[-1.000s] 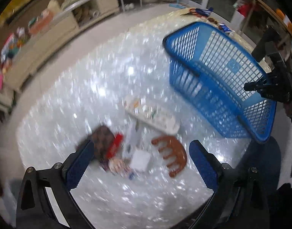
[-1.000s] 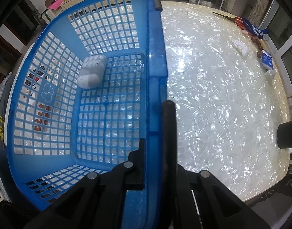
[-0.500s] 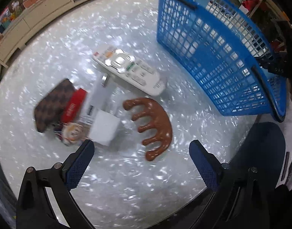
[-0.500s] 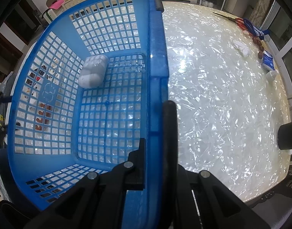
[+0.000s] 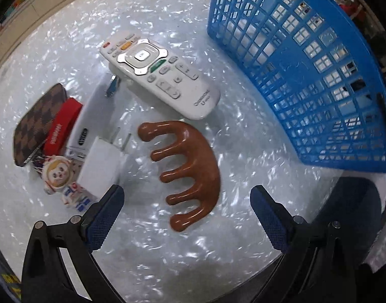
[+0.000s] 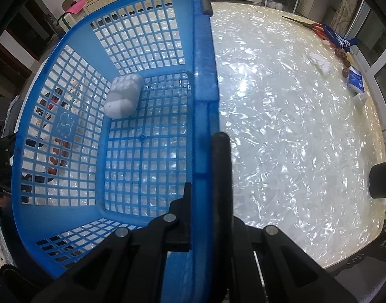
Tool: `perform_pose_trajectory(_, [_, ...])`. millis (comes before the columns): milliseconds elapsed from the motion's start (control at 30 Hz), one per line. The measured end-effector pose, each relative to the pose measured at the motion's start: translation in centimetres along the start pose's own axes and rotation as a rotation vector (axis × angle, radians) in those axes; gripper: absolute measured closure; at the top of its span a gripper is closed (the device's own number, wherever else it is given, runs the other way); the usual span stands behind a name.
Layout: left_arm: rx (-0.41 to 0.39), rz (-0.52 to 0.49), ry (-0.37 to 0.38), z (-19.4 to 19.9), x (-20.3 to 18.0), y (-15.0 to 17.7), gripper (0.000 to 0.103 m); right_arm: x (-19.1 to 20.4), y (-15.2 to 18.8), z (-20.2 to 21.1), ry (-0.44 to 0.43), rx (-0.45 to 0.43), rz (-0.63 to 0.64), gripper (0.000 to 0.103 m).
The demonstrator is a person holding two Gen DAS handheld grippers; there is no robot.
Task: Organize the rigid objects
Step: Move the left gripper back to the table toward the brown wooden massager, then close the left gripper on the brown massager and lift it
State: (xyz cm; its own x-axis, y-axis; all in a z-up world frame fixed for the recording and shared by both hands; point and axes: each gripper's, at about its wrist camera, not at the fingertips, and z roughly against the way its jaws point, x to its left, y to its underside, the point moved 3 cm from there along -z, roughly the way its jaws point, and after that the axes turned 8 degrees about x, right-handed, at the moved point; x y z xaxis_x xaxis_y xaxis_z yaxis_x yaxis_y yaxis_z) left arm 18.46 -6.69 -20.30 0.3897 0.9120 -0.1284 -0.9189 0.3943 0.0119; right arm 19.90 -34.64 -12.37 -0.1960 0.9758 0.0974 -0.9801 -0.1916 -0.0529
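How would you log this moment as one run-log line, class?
left gripper: open above brown comb | right gripper: shut on basket rim | basket holds: white case

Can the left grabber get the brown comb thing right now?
Probably yes. The left gripper is open right above the brown comb, which lies flat on the table with nothing covering it.

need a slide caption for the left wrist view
Open left gripper poised above a brown wooden comb, with a white remote and blue basket beyond on the pearly table.
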Motion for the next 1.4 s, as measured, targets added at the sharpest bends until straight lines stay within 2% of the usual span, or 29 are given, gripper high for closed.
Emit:
perform_pose_trajectory(167, [0.034,0.048,-0.029,-1.9,0.1,-0.6,0.002,-0.4,-0.1,0.0,-0.005,0.0,-0.001,0.098])
perform_pose_trajectory(300, [0.028,0.104,-0.008,-2.6,0.2,-1.3,0.002,-0.7,-0.2,0.0,-0.008,0.0,-0.001,0.098])
perform_pose_trajectory(600, [0.006,0.197,-0.053,-3.2,0.2,-3.4,0.002,-0.8,-0.2,0.1,-0.012,-0.002,-0.007,0.098])
perform_pose_trajectory(667, [0.006,0.206,-0.086,-3.3,-1.3,-3.6,0.005,-0.8,-0.1,0.1,-0.013,-0.004,-0.008,0.098])
perform_pose_trajectory(733, [-0.001,0.209,-0.114,-2.9,-1.1,-3.5,0.014,-0.8,0.0,0.1,-0.014,-0.006,-0.009,0.098])
perform_pose_trajectory(800, [-0.005,0.211,-0.106,-2.5,-1.7,-3.7,0.02,-0.8,0.1,0.0,-0.015,-0.007,-0.01,0.098])
perform_pose_trajectory(867, [-0.013,0.201,-0.1,-2.1,-2.1,-3.6,0.031,-0.8,0.1,-0.1,-0.016,-0.008,-0.013,0.098])
perform_pose_trajectory(933, [-0.023,0.181,-0.089,-1.8,-2.5,-3.5,0.047,-0.8,0.2,-0.1,-0.018,-0.008,-0.014,0.098])
perform_pose_trajectory(1133, [-0.044,0.167,-0.056,-1.4,-2.9,-3.2,0.047,-0.8,0.2,-0.2,-0.017,-0.008,-0.016,0.098])
perform_pose_trajectory(1400, [-0.085,0.144,-0.03,-0.1,-0.9,-0.7,0.047,-0.7,0.1,-0.2,-0.014,-0.004,-0.023,0.098])
